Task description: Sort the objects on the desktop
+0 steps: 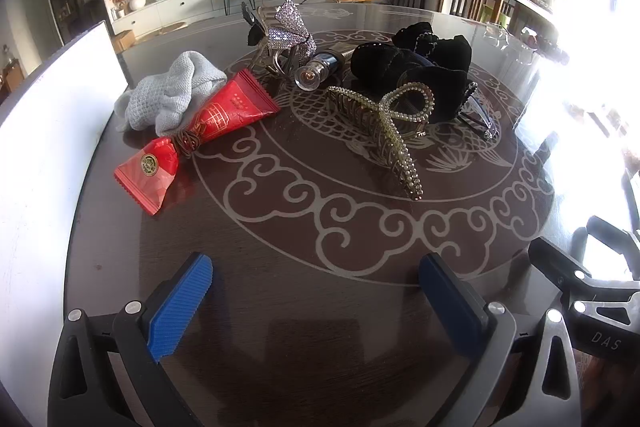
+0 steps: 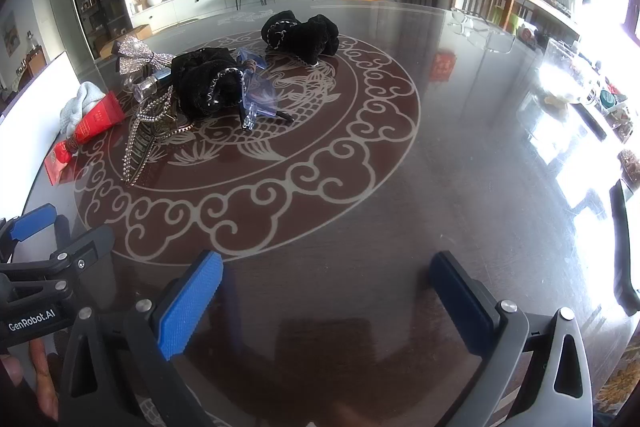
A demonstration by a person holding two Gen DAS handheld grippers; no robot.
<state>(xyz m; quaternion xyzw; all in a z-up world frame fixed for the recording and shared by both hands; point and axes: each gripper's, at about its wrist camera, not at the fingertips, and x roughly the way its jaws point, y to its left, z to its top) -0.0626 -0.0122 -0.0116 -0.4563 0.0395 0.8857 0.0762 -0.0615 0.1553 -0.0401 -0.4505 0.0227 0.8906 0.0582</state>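
Note:
On the round dark table (image 1: 320, 307) lie a red tube (image 1: 224, 111), a red sachet (image 1: 148, 175), a grey knitted cloth (image 1: 168, 91), a gold pearl claw clip (image 1: 384, 123), a rhinestone bow clip (image 1: 288, 27), a small glass bottle (image 1: 316, 69), black velvet scrunchies (image 1: 412, 67) and a clear blue clip (image 1: 484, 115). My left gripper (image 1: 316, 291) is open and empty, hovering near the front edge. My right gripper (image 2: 326, 291) is open and empty, to the right of the pile (image 2: 208, 83). A separate black scrunchie (image 2: 300, 35) lies further back.
A white box (image 1: 52, 115) stands along the table's left edge. The other gripper's body shows at the right in the left wrist view (image 1: 592, 291) and at the left in the right wrist view (image 2: 44, 267). Clear acrylic holders (image 2: 476, 27) sit at the far right rim.

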